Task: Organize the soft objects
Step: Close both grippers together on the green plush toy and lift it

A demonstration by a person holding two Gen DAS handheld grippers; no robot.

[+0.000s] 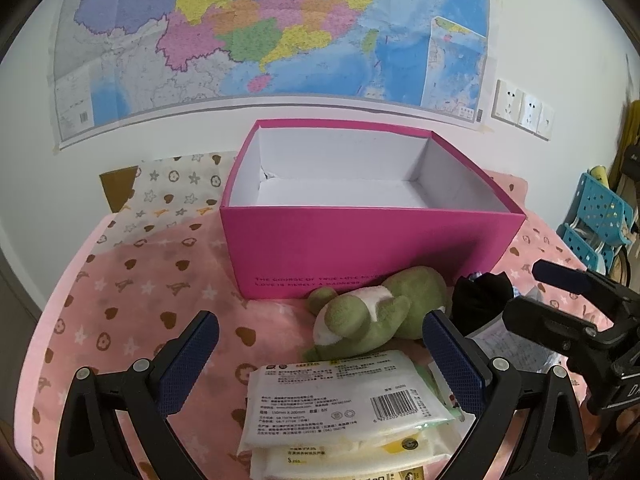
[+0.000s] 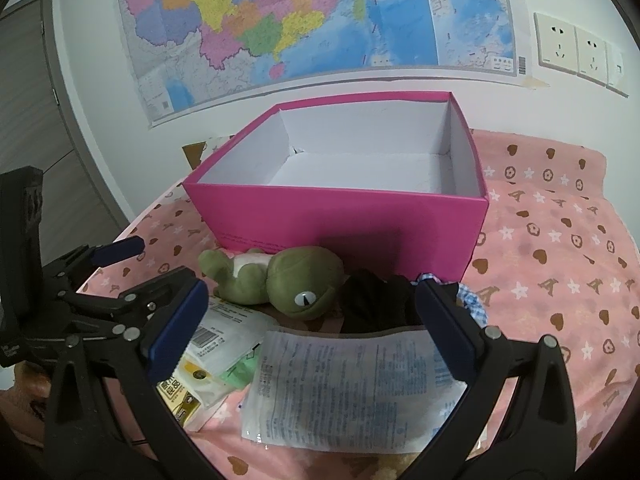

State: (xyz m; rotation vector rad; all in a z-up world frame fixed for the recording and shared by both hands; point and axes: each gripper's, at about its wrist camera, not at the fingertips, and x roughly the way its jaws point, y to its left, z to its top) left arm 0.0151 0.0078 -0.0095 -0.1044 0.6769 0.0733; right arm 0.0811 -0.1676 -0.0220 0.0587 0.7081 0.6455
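Nearest the left gripper [image 1: 320,364]: stack of white plastic wet-wipe packs w/ barcodes [image 1: 344,404], lying between its blue-padded fingers, which are spread wide and pinch nothing. Right gripper [image 2: 312,328] likewise spread wide, empty, hovering over a clear plastic pouch w/ blue printed text [image 2: 352,388] flat on the pink cloth w/ brown hearts and white stars [image 2: 552,264].

Just beyond: green plush frog toy w/ white belly [image 2: 280,280], on its side, touching or nearly touching the front wall of the box. Beside it on the right, a crumpled black fabric item [image 2: 380,300] and a bit of blue-white checked cloth [image 2: 474,300] peeking past the right gripper's outer finger.

Behind these: magenta cardboard box w/ white inside [image 1: 360,240], open-topped, nothing visible in it from either view.

Progress, as a judgement: basically at the start. All soft items sit on the cloth in front of the box; none packed yet. Left to do: wipe packs, pouch, frog, black fabric, checked cloth, all presumably into the box.

In the way: box front wall is tall, so each item needs lifting over the rim. Items are crowded and partly overlapping; the two grippers are close together, so they could bump.

Farther: coloured wall map [image 1: 240,32], white wall sockets [image 2: 576,48], blue perforated plastic basket [image 1: 600,216] at far right.
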